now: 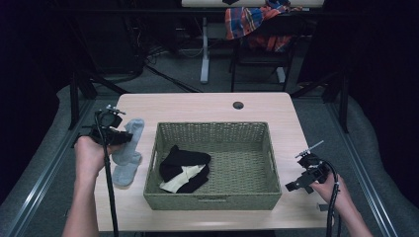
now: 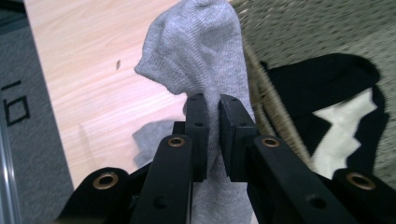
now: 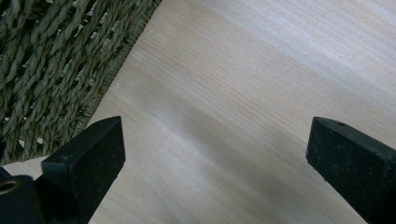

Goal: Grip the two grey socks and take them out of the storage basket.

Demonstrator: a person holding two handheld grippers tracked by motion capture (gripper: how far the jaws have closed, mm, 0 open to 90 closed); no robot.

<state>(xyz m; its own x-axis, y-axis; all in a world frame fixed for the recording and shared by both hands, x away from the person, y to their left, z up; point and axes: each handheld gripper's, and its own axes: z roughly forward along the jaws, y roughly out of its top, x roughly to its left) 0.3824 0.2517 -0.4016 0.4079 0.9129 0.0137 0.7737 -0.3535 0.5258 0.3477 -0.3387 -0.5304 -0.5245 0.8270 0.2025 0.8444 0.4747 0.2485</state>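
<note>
A: Where's the grey sock right now?

B: Pinched between the jaws of the left gripper, hanging over the table just left of the wicker basket. In the high view its lower end looks to trail onto the tabletop, so I'd say it isn't fully lifted clear.

A: And how far along is the sorting?

B: By my reading, partway. A black-and-cream sock already lies inside the basket, toward its left side. The grey one is gripped but outside the rim, so carrying it over the wall and letting go is what's left (no other loose socks on the table, as far as I can see).

A: The other hand?

B: The right gripper rests near the basket's right side with its jaws wide apart over bare wood, holding nothing.

A: Any labels or brands?

B: None readable on the socks or basket. There's a dark mark on the grey floor at the left gripper view's edge, too cropped to read.
</note>
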